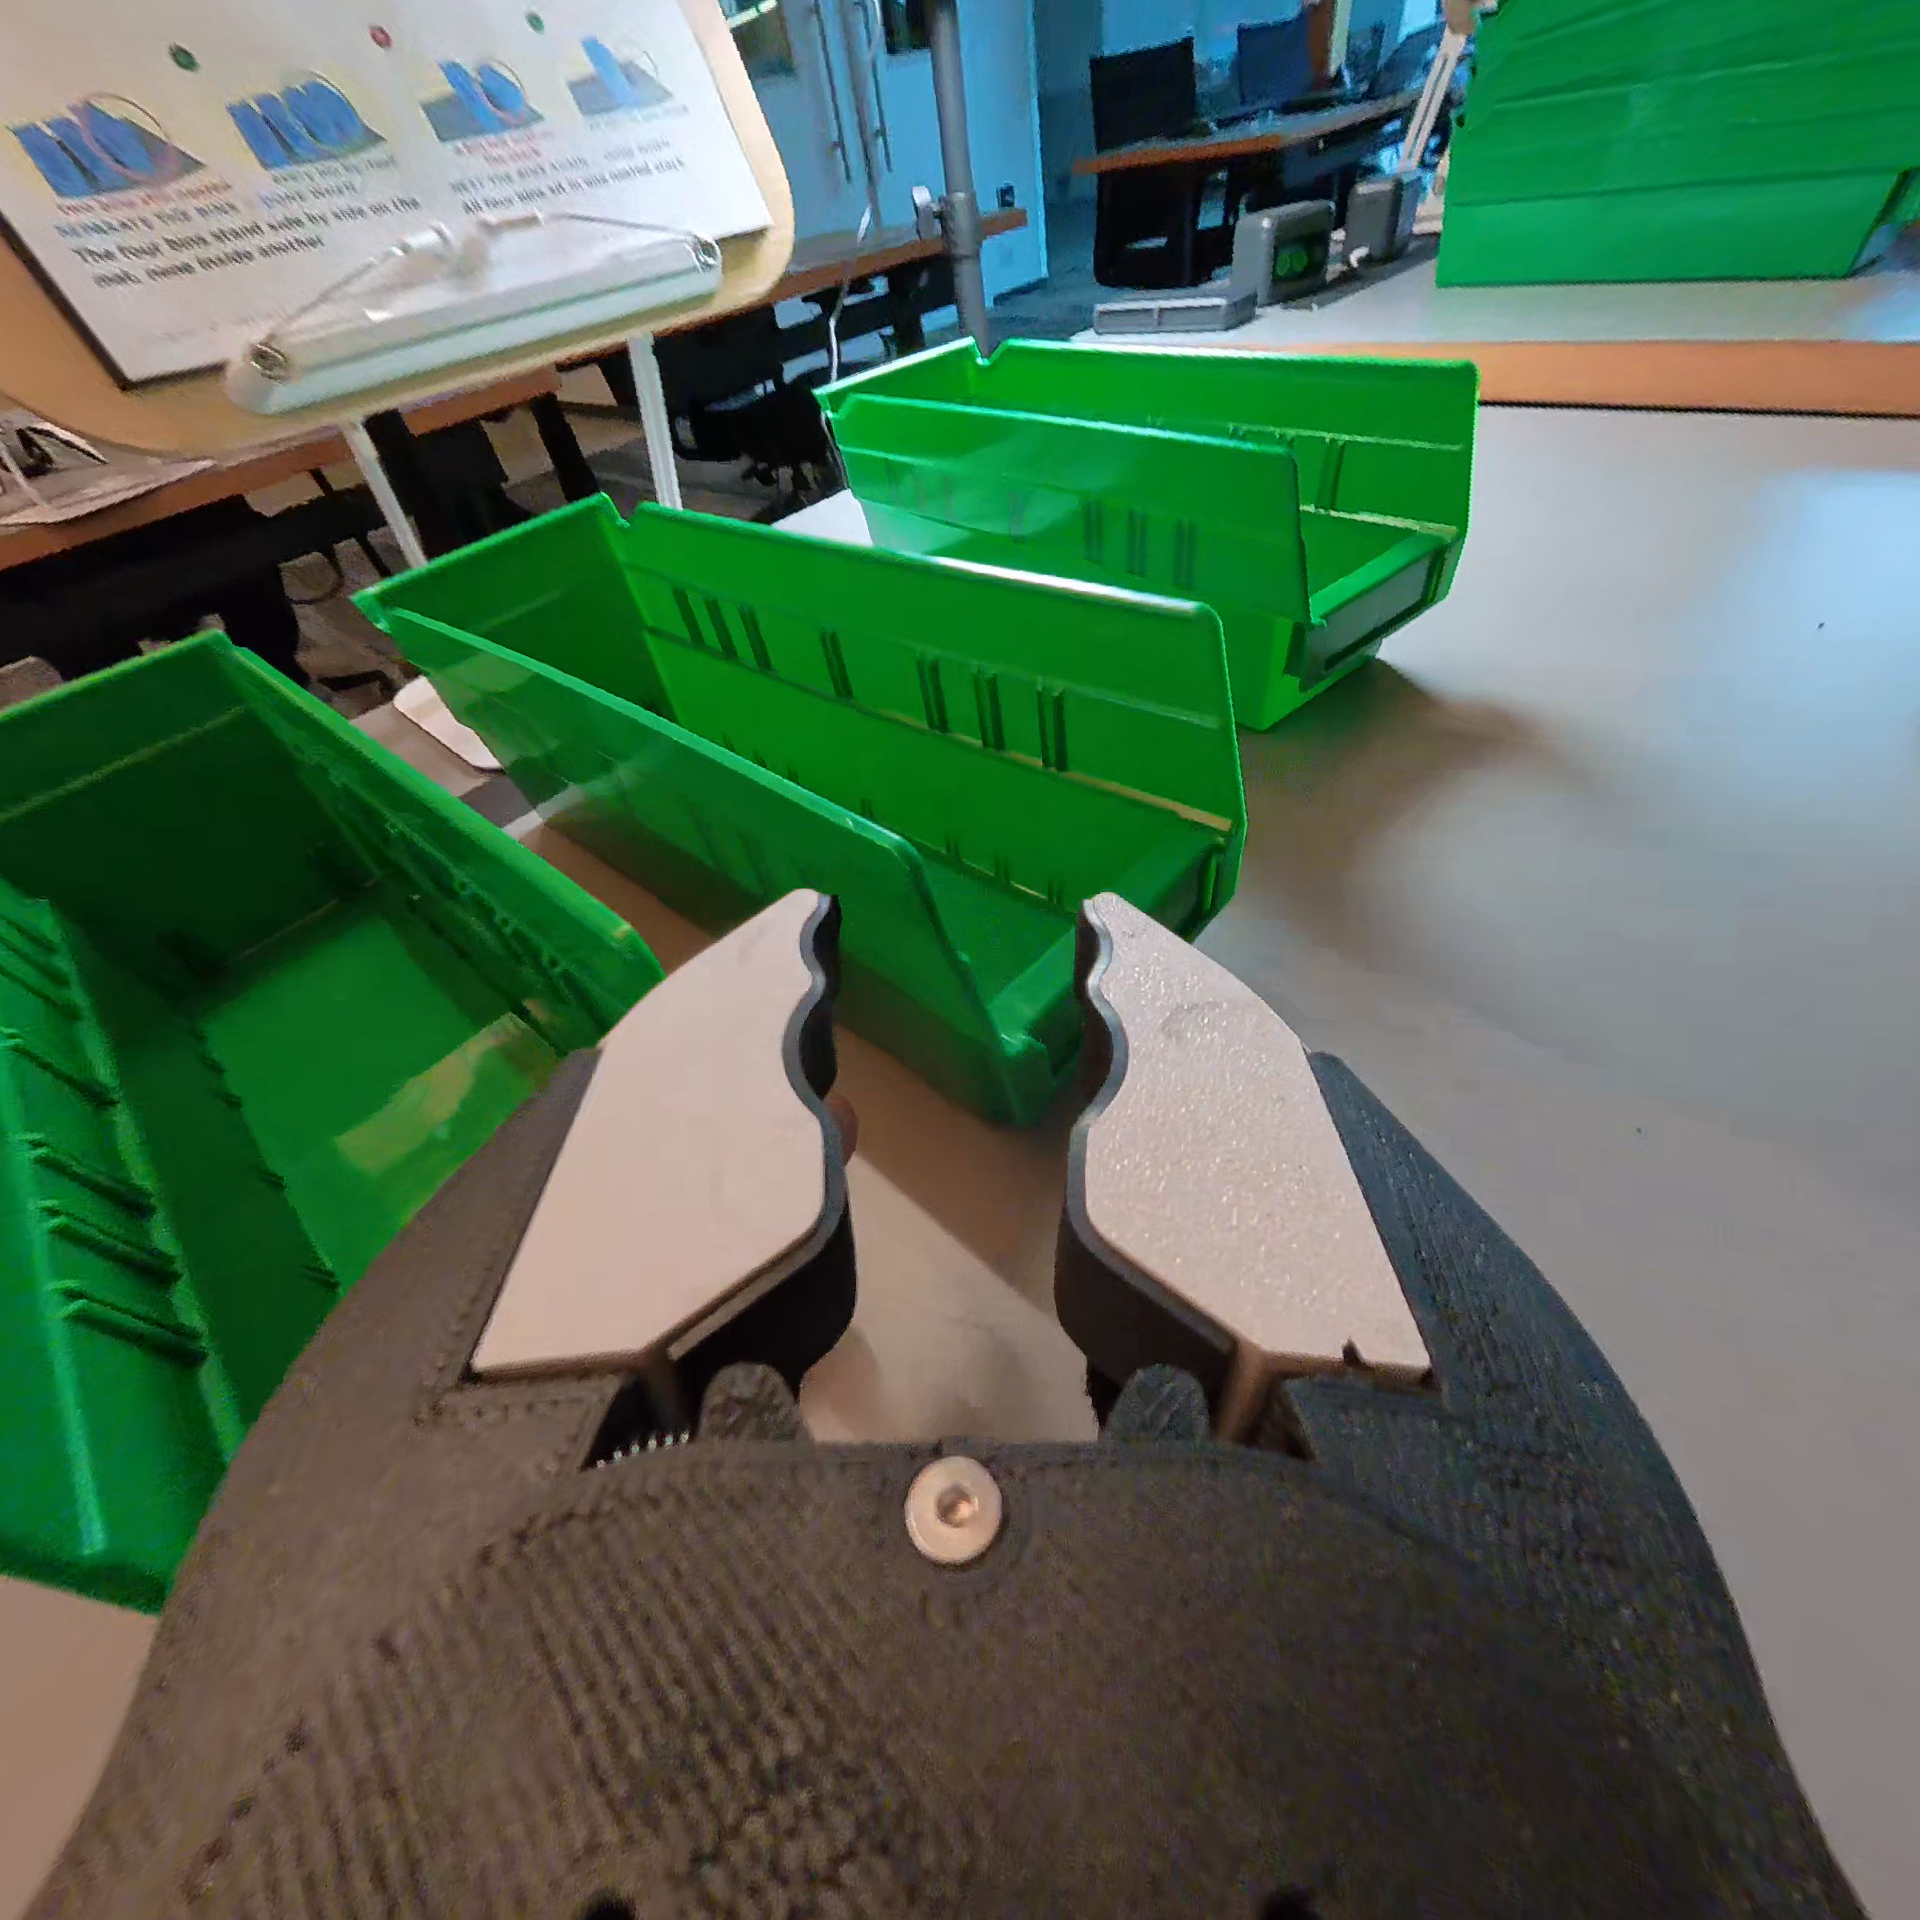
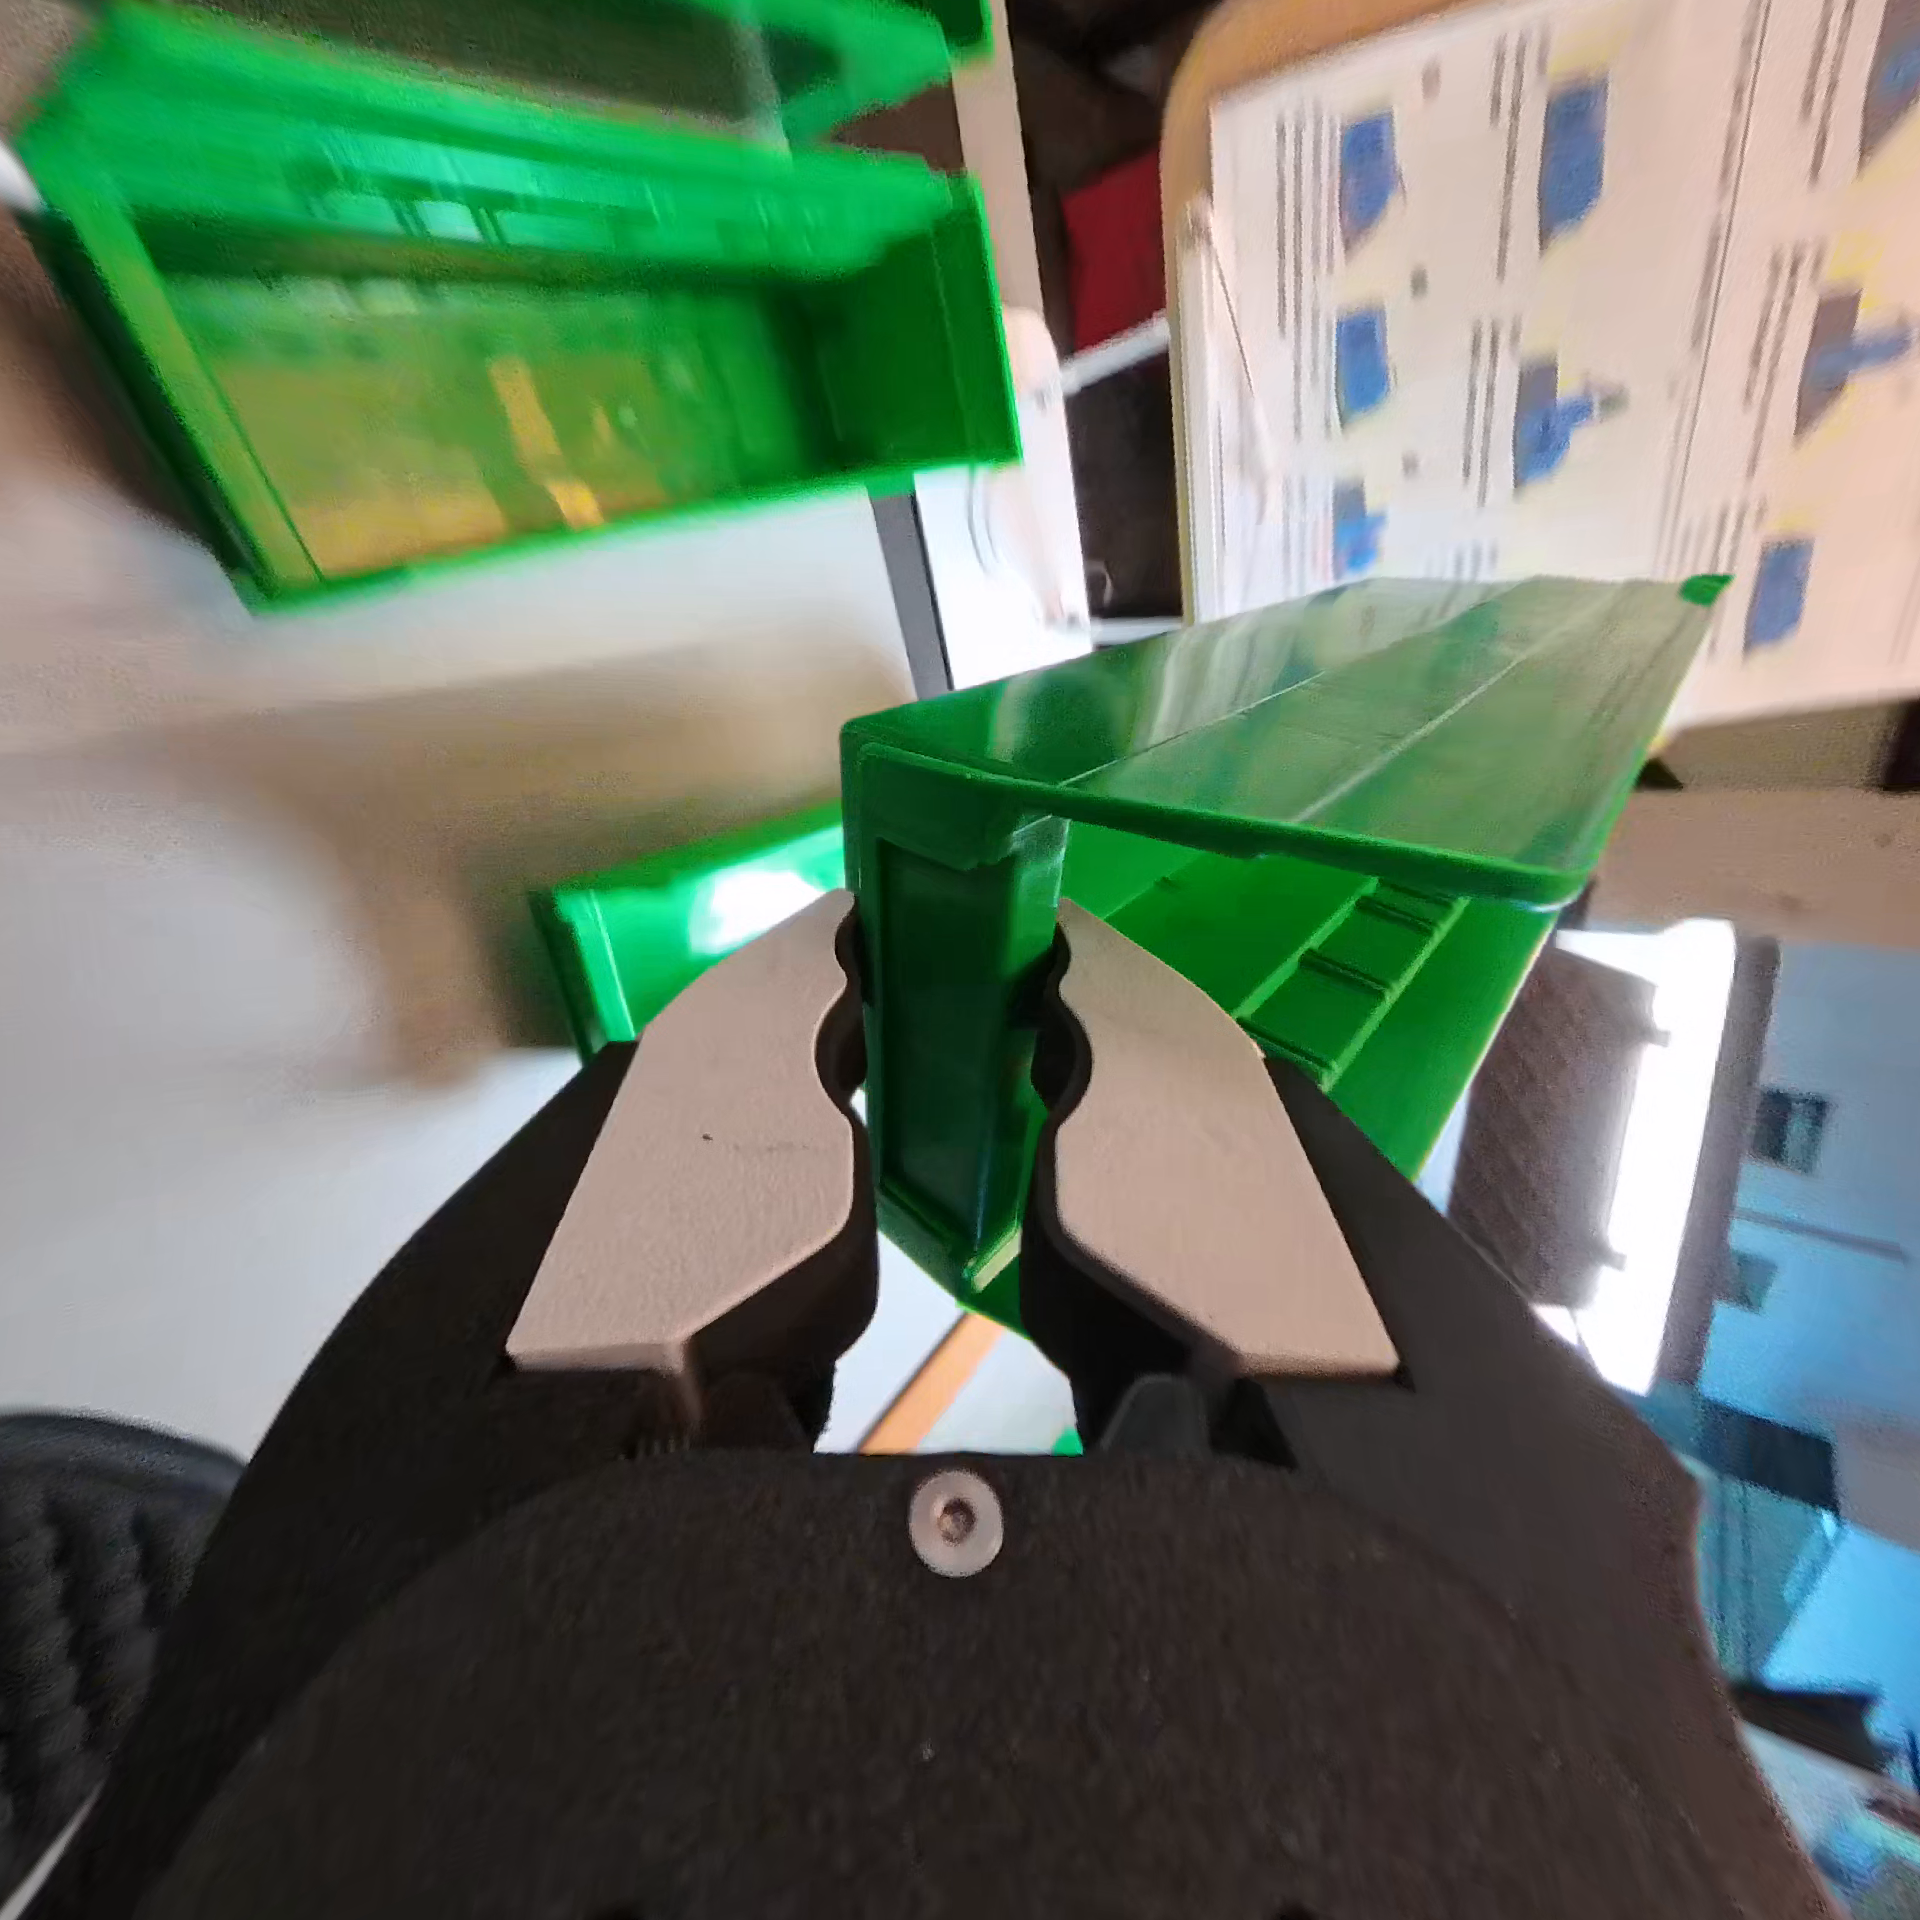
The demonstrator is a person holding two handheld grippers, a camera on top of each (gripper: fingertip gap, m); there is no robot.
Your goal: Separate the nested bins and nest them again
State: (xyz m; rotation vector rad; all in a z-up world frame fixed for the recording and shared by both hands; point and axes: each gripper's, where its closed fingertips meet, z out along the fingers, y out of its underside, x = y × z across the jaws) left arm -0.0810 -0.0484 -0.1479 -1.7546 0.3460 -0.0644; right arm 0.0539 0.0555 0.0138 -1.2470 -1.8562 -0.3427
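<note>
Three green bins stand side by side on the grey table (image 1: 1610, 831) in the left wrist view: a near one (image 1: 260, 1039) at the left, a middle one (image 1: 883, 790) and a far one (image 1: 1195, 499). My left gripper (image 1: 956, 925) is open and empty, just in front of the middle bin's front end. A fourth green bin (image 1: 1683, 135) is held up in the air at the top right. In the right wrist view my right gripper (image 2: 956, 935) is shut on that bin's front lip (image 2: 956, 1060); the bin (image 2: 1403, 748) is tilted, above the blurred bins (image 2: 520, 343) on the table.
An instruction board (image 1: 384, 135) on a white stand rises behind the bins at the left; it also shows in the right wrist view (image 2: 1558, 312). The table's far edge (image 1: 1662, 374) runs behind the far bin. Desks and chairs fill the room beyond. Left tips to right tips: about 25 centimetres.
</note>
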